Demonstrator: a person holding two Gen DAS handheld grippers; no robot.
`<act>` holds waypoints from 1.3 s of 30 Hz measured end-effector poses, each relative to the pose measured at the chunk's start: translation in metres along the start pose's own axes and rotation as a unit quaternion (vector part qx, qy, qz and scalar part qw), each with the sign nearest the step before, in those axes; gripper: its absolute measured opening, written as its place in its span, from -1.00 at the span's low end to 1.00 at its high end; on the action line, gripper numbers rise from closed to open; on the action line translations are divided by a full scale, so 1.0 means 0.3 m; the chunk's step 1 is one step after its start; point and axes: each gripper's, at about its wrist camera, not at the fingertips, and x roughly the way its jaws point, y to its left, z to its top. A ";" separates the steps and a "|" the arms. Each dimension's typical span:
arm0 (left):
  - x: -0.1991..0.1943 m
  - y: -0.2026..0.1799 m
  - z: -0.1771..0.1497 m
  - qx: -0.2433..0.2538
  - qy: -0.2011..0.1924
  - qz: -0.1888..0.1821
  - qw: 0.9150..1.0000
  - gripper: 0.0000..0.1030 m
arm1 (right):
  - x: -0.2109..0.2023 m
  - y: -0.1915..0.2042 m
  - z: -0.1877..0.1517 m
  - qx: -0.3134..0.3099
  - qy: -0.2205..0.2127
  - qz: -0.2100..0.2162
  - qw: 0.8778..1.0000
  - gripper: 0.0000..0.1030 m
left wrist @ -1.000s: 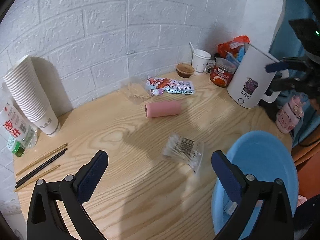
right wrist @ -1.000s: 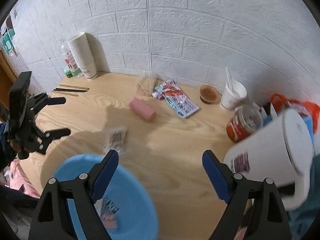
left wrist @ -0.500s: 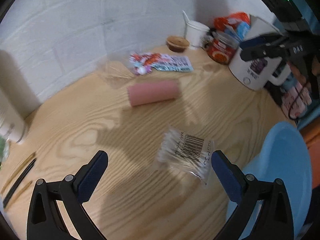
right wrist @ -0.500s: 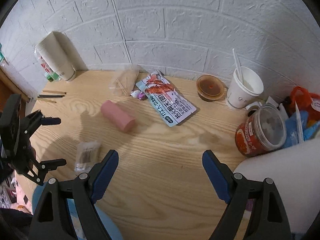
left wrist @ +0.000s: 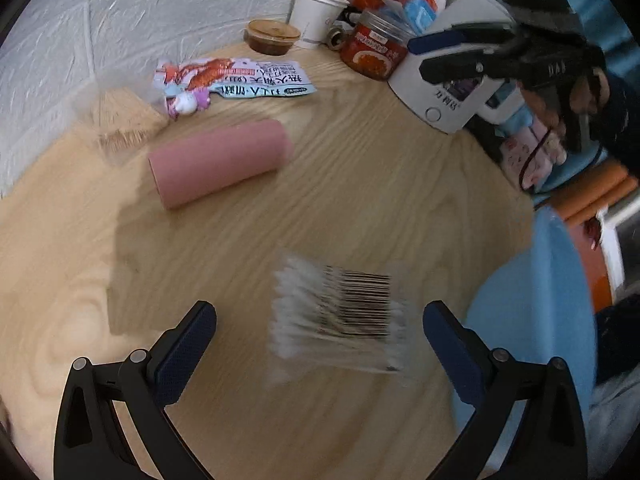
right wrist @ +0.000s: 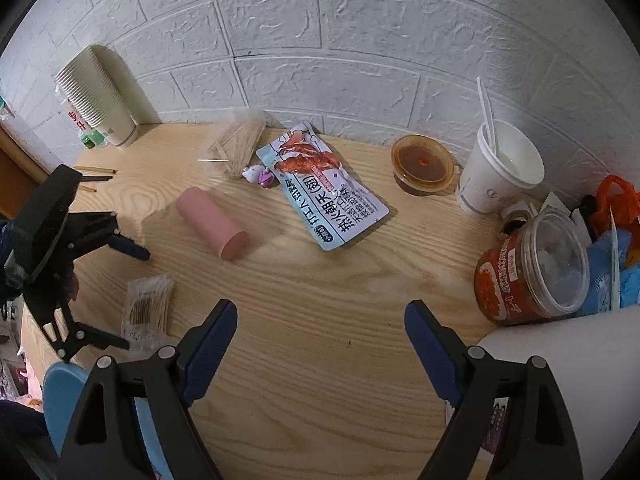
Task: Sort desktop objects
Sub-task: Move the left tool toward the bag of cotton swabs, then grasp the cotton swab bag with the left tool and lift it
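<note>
A clear pack of cotton swabs (left wrist: 336, 316) with a barcode lies flat on the wooden table (left wrist: 360, 200). My left gripper (left wrist: 320, 344) is open and tilted down over it, one finger on each side, pads apart from the pack. From the right wrist view the same pack (right wrist: 148, 312) lies between the left gripper's (right wrist: 137, 301) spread fingers. A pink roll (right wrist: 212, 224) and a printed snack packet (right wrist: 324, 196) lie further back. My right gripper (right wrist: 320, 332) is open over bare wood, holding nothing. A blue basin (left wrist: 532, 320) stands at the table's edge.
Along the wall stand a stack of paper cups (right wrist: 96, 96), a bag of toothpicks (right wrist: 236, 144), a small toy figure (right wrist: 260, 174), a sauce cup (right wrist: 422, 164), a paper cup with a spoon (right wrist: 496, 172) and a red jar (right wrist: 528, 268). A white kettle (right wrist: 560, 380) stands close on the right. Chopsticks (right wrist: 96, 174) lie far left.
My left gripper has sunk and tipped downward, so the swab pack now sits between its fingers. The right gripper has moved in from above the basin to over the table.
</note>
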 end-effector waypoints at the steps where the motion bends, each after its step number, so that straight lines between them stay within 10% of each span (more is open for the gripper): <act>1: 0.000 -0.003 0.000 0.029 0.004 0.005 1.000 1.00 | 0.001 0.000 0.003 -0.001 0.000 0.000 1.000 0.69; 7: -0.010 -0.049 -0.003 0.140 0.045 0.021 0.989 1.00 | 0.009 -0.011 0.012 -0.005 0.004 -0.001 1.000 0.69; 18: 0.063 -0.091 0.001 0.133 0.018 0.006 0.991 1.00 | 0.059 0.011 0.012 0.000 0.015 0.012 1.000 0.69; 29: 0.106 -0.180 -0.064 0.212 -0.003 0.078 0.974 1.00 | 0.067 0.029 0.028 -0.006 0.013 0.013 1.000 0.69; 33: 0.063 -0.187 -0.073 0.218 -0.031 0.066 0.973 0.35 | 0.072 0.042 0.025 -0.011 0.014 0.017 1.000 0.69; 39: 0.040 -0.205 -0.072 0.229 -0.037 0.073 0.970 0.29 | 0.076 0.083 0.027 -0.039 0.015 0.016 0.999 0.69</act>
